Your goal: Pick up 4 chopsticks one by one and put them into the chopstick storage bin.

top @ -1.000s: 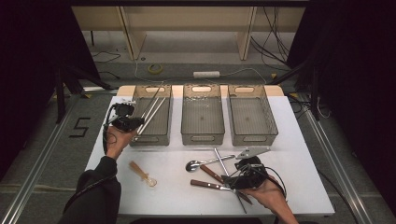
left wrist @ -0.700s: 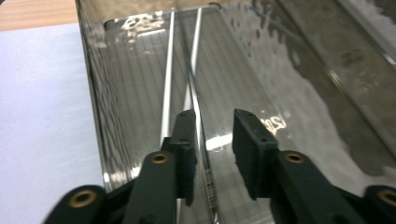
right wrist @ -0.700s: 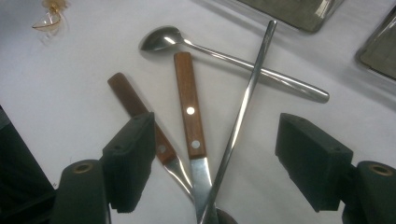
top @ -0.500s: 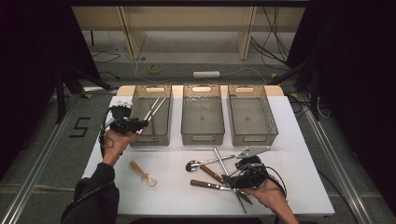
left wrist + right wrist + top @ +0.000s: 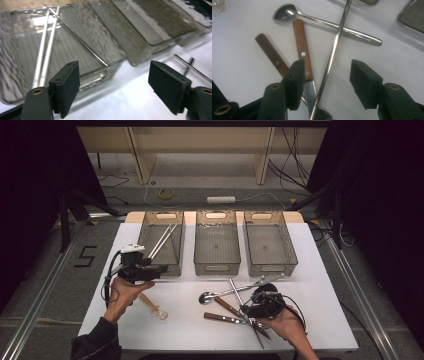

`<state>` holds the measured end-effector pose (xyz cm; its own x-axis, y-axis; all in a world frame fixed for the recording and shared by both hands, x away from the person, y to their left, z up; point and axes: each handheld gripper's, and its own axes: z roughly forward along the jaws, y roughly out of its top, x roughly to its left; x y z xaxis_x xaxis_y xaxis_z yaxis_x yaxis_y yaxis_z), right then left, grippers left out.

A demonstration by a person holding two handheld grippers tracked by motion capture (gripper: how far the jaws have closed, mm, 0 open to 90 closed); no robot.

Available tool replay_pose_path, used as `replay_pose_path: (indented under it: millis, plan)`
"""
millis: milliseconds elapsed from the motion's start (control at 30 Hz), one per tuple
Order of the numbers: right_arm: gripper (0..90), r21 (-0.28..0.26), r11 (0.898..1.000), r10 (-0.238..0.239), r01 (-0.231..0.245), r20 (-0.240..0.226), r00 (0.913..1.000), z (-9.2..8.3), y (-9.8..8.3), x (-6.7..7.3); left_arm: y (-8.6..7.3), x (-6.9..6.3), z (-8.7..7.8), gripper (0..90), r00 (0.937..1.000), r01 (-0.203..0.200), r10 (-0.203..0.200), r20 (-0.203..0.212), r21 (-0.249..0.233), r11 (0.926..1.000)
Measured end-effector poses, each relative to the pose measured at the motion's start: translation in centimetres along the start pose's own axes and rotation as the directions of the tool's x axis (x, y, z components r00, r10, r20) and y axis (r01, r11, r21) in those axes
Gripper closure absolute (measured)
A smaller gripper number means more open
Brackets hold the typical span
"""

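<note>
My left gripper [image 5: 161, 269] hovers at the front left corner of the left bin [image 5: 143, 234], where several metal chopsticks [image 5: 163, 240] lie. In the left gripper view its jaws [image 5: 115, 85] have just been opening and stand wide with nothing between them; the chopsticks [image 5: 45, 50] rest in the bin ahead. My right gripper [image 5: 247, 310] sits low over a cutlery pile. Its jaws [image 5: 325, 82] have just been closing and stand apart astride a metal chopstick [image 5: 332, 57], beside a wooden-handled knife [image 5: 302, 47]. The pads do not touch either.
A steel spoon [image 5: 324, 22] and a second wooden-handled knife [image 5: 270, 53] lie in the same pile. A small wooden-handled scoop [image 5: 151, 305] lies near the left hand. The middle bin [image 5: 216, 266] and right bin [image 5: 272, 266] stand behind the pile.
The left gripper let go of chopsticks into the left bin, opened, and drew back toward the table's front. The right gripper stayed over the pile and its jaws narrowed.
</note>
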<state>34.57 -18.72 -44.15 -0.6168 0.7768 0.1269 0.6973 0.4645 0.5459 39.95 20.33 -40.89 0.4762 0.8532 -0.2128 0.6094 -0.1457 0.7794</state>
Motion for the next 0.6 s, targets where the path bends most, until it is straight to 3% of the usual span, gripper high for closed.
replay_pose_path:
  millis: [233,300,600]
  plan:
    - [55.9,0.050,0.999,0.000,0.000,0.003,1.0000,0.6,0.3,-0.1,-1.7,-1.3,-0.9,21.4,0.9981,-0.012,0.015,0.060,-0.051,0.9986]
    - [58.1,0.067,0.998,-0.007,0.007,0.004,1.0000,0.8,0.4,-0.1,-2.0,-1.7,-1.2,20.8,0.9974,-0.035,0.038,0.061,-0.054,0.9979]
    - [67.2,0.123,0.992,-0.015,0.015,0.000,0.9999,1.7,0.8,-0.1,-4.0,-2.4,-1.8,19.2,0.9941,-0.050,0.058,0.091,-0.087,0.9949]
